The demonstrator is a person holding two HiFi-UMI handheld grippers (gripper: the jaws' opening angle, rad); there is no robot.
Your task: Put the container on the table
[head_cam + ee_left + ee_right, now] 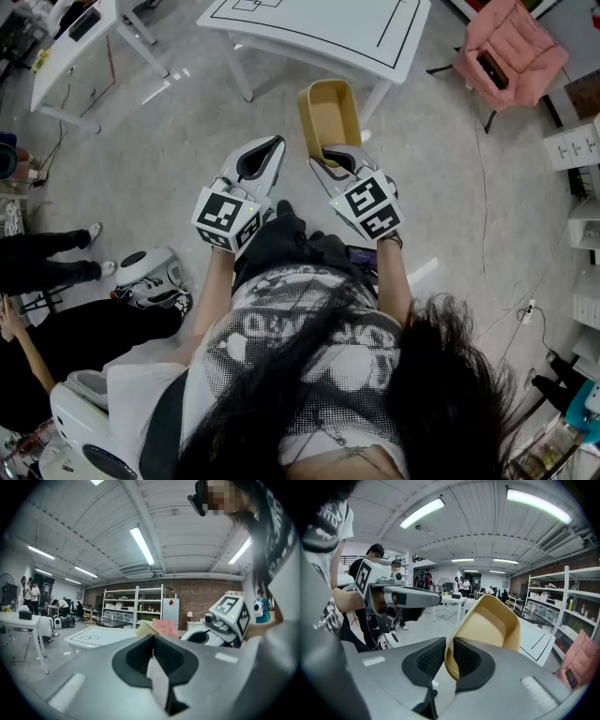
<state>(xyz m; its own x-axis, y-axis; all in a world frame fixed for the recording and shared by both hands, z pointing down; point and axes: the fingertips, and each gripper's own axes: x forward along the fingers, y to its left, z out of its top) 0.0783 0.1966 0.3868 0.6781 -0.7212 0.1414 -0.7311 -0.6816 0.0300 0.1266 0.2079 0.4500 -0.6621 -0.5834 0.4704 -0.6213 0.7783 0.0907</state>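
A yellow oblong container (328,112) hangs in the air in front of me, tilted, its open side facing up. My right gripper (326,157) is shut on its near rim; in the right gripper view the two pads pinch the container's wall (492,625) from inside and outside at the right gripper (449,653). My left gripper (278,142) floats just to the left of it, shut with nothing between its jaws, as the left gripper view shows at the left gripper (152,639). The white table (319,28) with black lines stands just beyond the container.
A pink padded chair (511,47) stands to the table's right, and white shelving (581,150) lines the right edge. Another white table (66,47) is at the far left. A white device (150,277) and a person's legs (47,262) are on the floor at my left.
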